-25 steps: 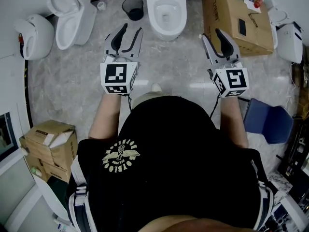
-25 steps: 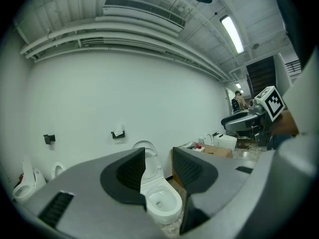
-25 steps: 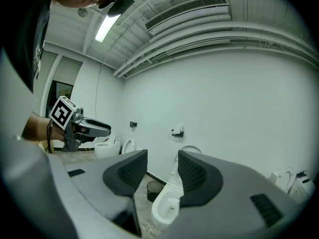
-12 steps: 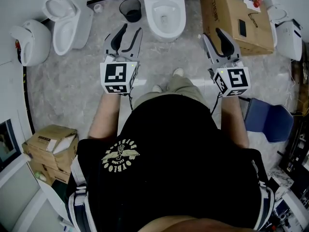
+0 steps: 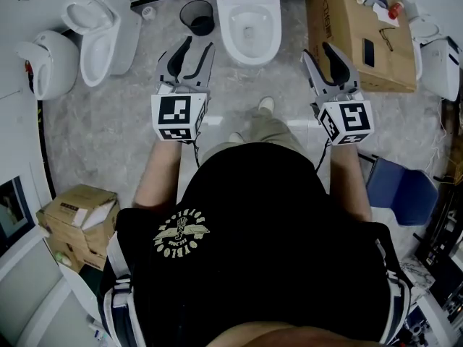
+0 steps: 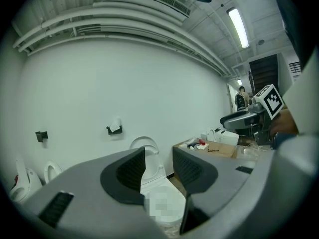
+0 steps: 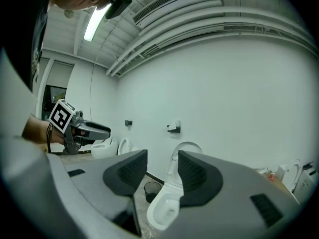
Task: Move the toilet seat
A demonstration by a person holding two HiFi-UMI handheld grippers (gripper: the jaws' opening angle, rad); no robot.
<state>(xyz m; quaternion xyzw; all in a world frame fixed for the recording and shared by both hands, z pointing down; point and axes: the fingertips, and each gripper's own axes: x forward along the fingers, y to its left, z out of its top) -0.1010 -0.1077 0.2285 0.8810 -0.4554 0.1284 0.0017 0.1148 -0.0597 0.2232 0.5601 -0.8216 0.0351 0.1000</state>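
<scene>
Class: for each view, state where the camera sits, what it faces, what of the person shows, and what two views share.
Head view: on the head, looking down at a white ceramic toilet; black shirt, forearms, left tool, right tool show.
Left gripper view: on the left tool, facing the white wall; own jaws, right tool show.
Right gripper view: on the right tool, facing that wall; own jaws, left tool show.
Shared: the toilet.

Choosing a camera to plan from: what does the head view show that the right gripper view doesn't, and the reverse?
Only the head view: the blue chair and the cardboard boxes behind the person's left. Only the right gripper view: the wall paper holder and the ceiling light. Both: the middle toilet, the black bin, the left hand-held gripper.
</scene>
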